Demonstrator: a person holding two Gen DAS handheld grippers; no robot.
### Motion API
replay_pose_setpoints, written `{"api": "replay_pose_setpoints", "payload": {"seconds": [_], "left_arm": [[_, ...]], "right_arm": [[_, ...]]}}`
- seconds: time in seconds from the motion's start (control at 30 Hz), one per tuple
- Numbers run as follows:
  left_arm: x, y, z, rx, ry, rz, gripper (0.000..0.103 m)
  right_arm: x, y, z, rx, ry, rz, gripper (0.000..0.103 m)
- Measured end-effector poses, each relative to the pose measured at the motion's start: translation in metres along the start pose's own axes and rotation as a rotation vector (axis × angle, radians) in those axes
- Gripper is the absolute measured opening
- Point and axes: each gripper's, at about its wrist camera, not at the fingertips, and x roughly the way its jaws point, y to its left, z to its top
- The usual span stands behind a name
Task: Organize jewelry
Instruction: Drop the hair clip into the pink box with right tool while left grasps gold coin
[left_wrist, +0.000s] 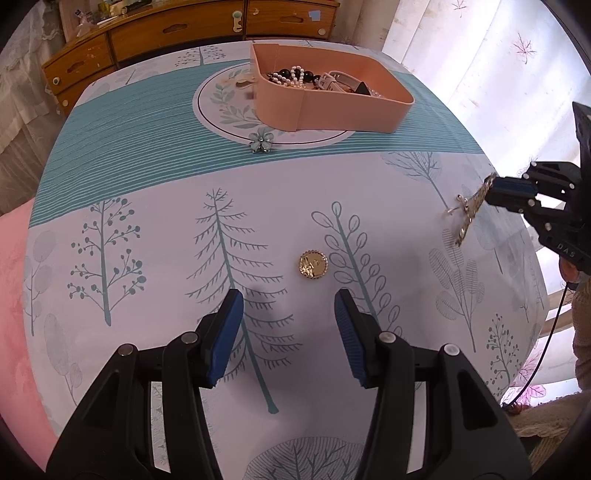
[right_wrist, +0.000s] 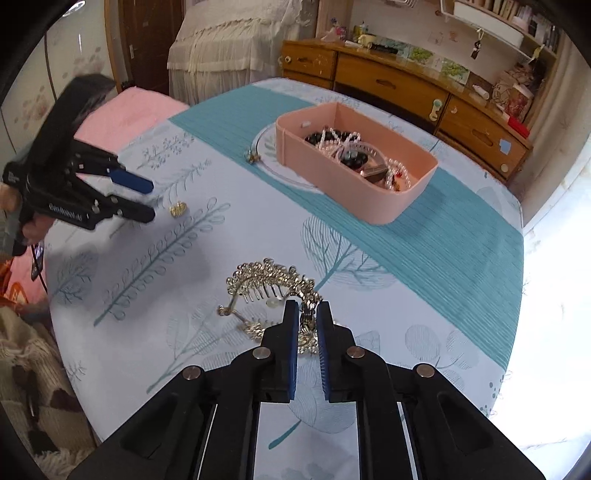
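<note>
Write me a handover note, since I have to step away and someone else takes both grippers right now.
Right gripper: shut on the gold hair comb, lifted off the table.
Left gripper: open, aimed at the gold round brooch lying on the cloth.
Pink box: already holds pearls and beads.
Left: comb and brooch into the box, plus the blue flower piece lying beside it.

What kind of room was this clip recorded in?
Most likely a bedroom at home: a wooden dresser with drawers, lace-draped furniture and cluttered shelves surround a cloth-covered table.
</note>
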Motion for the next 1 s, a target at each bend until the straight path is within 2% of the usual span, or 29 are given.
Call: {"api": "replay_pose_setpoints", "payload": {"seconds": [0.33,0.43,0.57,0.67,0.87,1.0], "left_arm": [[0.012,-0.016,0.008,0.052,-0.013,0.036,0.048],[0.016,-0.015,0.012,0.053,-0.015,0.051,0.048],[0.021,-0.014,0.017,0.058,-0.013,0.057,0.047],[0.025,-0.015,0.020,0.065,-0.003,0.067,0.038],[0.029,-0.021,0.025,0.095,-0.016,0.087,0.018],[0.029,-0.018,0.025,0.098,-0.020,0.072,0.016]], "right_arm": [[-0.031,-0.006,0.032,0.096,-0.118,0.019,0.010],[-0.037,-0.020,0.048,0.193,-0.143,0.017,0.010],[-0.036,-0.054,0.070,0.401,-0.141,0.024,0.010],[-0.033,-0.085,0.085,0.564,-0.132,0.057,0.010],[-0.017,-0.117,0.119,0.723,-0.108,0.083,0.010],[-0.001,-0.130,0.141,0.804,-0.083,0.102,0.010]]}}
